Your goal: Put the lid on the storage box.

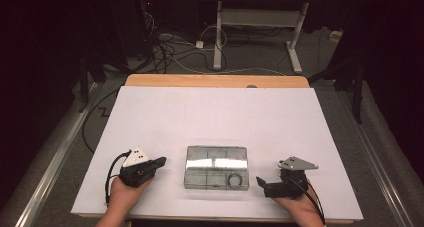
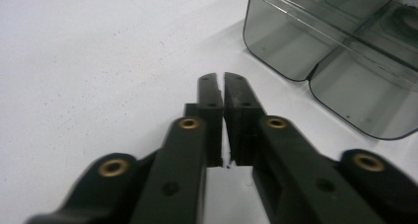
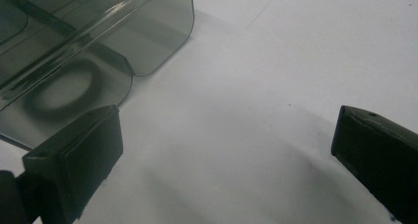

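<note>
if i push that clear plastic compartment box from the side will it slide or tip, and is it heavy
The clear compartment box is low and wide and lies flat on the white table cover, so it would probably slide rather than tip. It looks like thin, glossy, rigid plastic, so likely stiff and somewhat slippery under the pads. A dark ring is all I can make out inside, so it is probably light.

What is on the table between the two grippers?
In the high view, a clear box with compartments lies between the left gripper and the right gripper. A dark ring sits inside it, near the right side.
</note>
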Available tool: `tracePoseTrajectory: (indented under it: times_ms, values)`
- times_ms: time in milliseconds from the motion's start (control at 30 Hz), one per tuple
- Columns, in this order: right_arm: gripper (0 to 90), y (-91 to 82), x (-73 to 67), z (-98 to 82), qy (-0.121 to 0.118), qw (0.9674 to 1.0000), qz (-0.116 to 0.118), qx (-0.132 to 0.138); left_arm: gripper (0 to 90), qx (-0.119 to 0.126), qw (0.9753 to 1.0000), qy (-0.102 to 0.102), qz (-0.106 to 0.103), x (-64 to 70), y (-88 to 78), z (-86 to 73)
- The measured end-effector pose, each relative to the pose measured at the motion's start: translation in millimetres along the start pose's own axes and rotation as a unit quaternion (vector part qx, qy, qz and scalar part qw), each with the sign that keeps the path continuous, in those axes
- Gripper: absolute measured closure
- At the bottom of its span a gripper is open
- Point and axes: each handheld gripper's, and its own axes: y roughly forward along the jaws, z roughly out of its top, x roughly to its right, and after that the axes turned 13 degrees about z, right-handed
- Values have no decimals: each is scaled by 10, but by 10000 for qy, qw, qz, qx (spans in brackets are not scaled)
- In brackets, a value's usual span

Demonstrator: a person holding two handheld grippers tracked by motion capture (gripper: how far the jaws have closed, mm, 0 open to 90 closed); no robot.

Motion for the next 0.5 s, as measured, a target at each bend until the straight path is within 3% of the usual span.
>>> tracePoseTrajectory:
  times_ms: [133,300,500]
  values:
    - [0,-1,-3,-1,9,10000,2,-7,654,-64,10000,26,18,12,50,4]
    - [0,0,-1,0,21,10000,11,-10,461,-111,9999,-110,-36,-19,65,6]
    - [0,-8,-2,-4,-24,10000,21,32,248,-145,9997,-172,103,-12,73,12]
